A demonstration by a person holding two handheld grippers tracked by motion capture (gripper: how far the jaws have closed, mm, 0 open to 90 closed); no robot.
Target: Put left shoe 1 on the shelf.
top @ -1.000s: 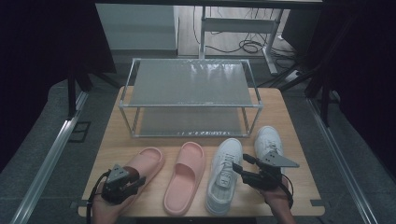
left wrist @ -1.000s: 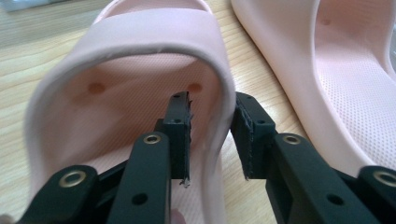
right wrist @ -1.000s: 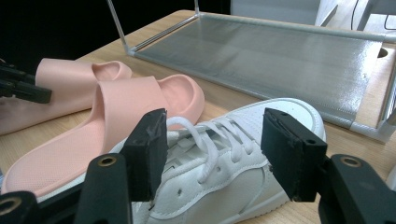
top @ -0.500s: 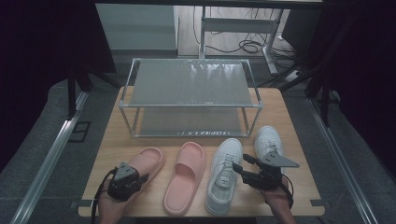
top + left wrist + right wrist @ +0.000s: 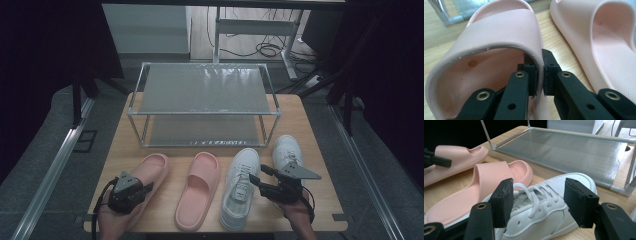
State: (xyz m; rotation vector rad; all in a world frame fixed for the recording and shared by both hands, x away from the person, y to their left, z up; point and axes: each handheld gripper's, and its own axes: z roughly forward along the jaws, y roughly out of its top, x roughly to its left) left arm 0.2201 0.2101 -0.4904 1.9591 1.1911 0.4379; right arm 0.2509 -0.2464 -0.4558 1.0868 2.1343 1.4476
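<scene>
Slippers and sneakers lie in one row along the near edge of the wooden table (image 5: pixel 310 115), in front of a two-tier metal shoe rack (image 5: pixel 202 90). From the person's left the row runs: left pink slipper (image 5: pixel 150 172), right pink slipper (image 5: pixel 200 192), left white sneaker (image 5: pixel 241 187), right white sneaker (image 5: pixel 286 152). The left gripper (image 5: pixel 539 75) sits at the heel end of the left pink slipper, which rests flat on the table at the left end of the row. Its jaws have just been closing, and the side wall of the slipper's strap stands between them: one pad lies inside the strap opening, the other outside, and both press on the thin pink wall, leaving only the wall's thickness between the pads. The right gripper (image 5: pixel 537 202) is held level beside the left white sneaker, which lies on the table between the right pink slipper and the right white sneaker. Its jaws stand wide apart, one on each side of the laced upper as the right gripper view shows it; neither pad touches the sneaker, and nothing is held. In the high view the right gripper (image 5: pixel 262 182) lies just beside the sneaker's right flank, with a hand (image 5: pixel 295 212) behind it.
</scene>
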